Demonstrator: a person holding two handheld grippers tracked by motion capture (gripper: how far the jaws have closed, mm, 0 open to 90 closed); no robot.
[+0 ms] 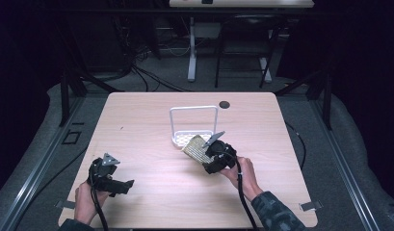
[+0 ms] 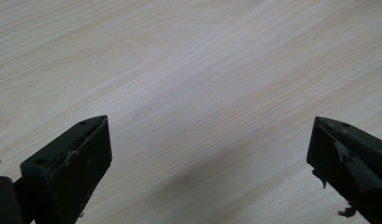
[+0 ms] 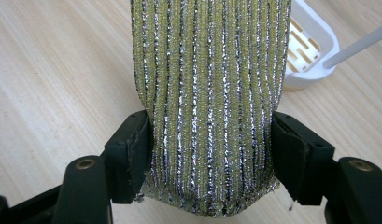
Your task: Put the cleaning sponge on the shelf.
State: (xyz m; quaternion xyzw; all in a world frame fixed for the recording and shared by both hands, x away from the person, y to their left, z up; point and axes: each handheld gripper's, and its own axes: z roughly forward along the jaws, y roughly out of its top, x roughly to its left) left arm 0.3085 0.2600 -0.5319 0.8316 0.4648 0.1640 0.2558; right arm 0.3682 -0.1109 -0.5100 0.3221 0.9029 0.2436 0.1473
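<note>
The right gripper (image 3: 209,140) is clamped on a yellow-green scouring sponge with glittering silver ribbing (image 3: 211,93), its two black jaws pressing into the sponge's sides near the lower end so that the padded body bulges slightly between them. In the right gripper view the sponge rises from the jaws up to the top edge of the frame, and beyond it, up and to the right, sits a white plastic holder with a slotted base and a tall wire-like handle (image 3: 314,49), just past the sponge's far end. From the high view the right gripper (image 1: 204,153) holds the sponge (image 1: 195,148) tilted toward that holder (image 1: 177,140), the sponge's far edge at the holder's near rim; whether the two touch cannot be told. The holder stands near the middle of the pale wood-grain table (image 1: 151,192). The person's right hand (image 1: 242,174) grasps the gripper from behind. Well apart, toward the near left corner of the table, the left gripper (image 2: 209,154) has its jaws spread wide with only bare tabletop between them; in the high view it (image 1: 129,183) sits low over the wood in the left hand (image 1: 86,202).
</note>
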